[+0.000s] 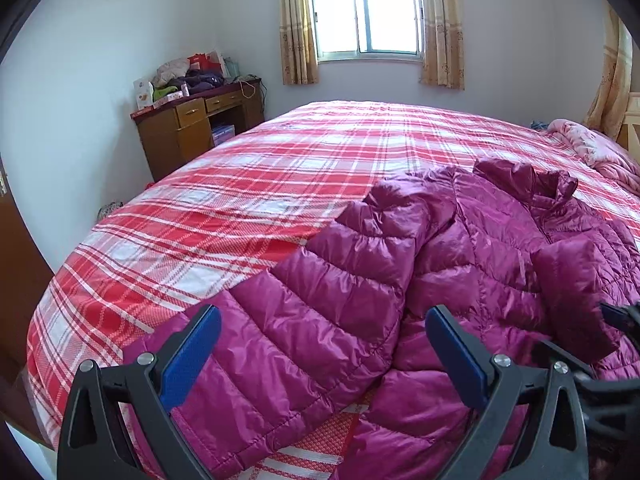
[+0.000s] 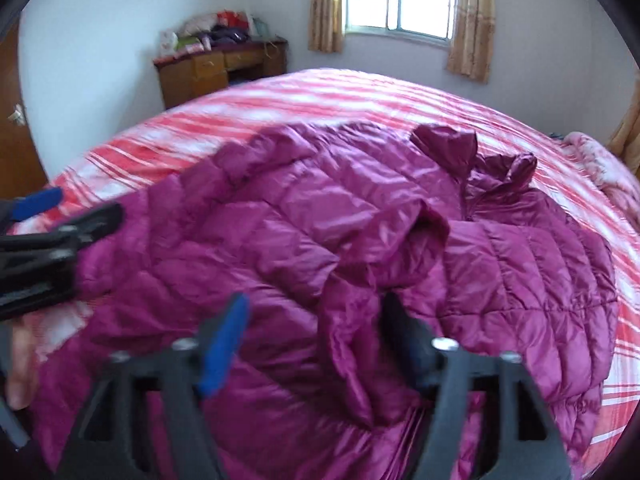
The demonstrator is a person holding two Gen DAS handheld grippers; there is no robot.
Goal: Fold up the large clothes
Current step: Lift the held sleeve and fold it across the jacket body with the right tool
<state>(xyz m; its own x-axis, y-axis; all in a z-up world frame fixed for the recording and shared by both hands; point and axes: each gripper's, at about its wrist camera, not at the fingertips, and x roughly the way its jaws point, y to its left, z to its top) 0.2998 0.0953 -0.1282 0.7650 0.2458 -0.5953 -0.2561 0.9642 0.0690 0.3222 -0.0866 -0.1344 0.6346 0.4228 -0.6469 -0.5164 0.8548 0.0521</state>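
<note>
A magenta quilted puffer jacket point(image 1: 460, 248) lies spread on the red plaid bed point(image 1: 248, 184), collar toward the window. My left gripper point(image 1: 322, 328) is open, its blue-padded fingers straddling the jacket's left sleeve point(image 1: 332, 280) near the cuff. The right wrist view is blurred. There the jacket point(image 2: 320, 220) fills the middle, and my right gripper point(image 2: 316, 316) is open over a bunched fold of the jacket point(image 2: 352, 320). The left gripper shows at that view's left edge point(image 2: 60, 220). The right gripper shows at the left wrist view's right edge point(image 1: 616, 320).
A wooden desk point(image 1: 192, 128) piled with clothes and boxes stands against the far left wall. A curtained window point(image 1: 366, 16) is behind the bed. A pink quilt point(image 1: 592, 148) lies at the bed's far right. A wooden door point(image 2: 16, 132) is at the left.
</note>
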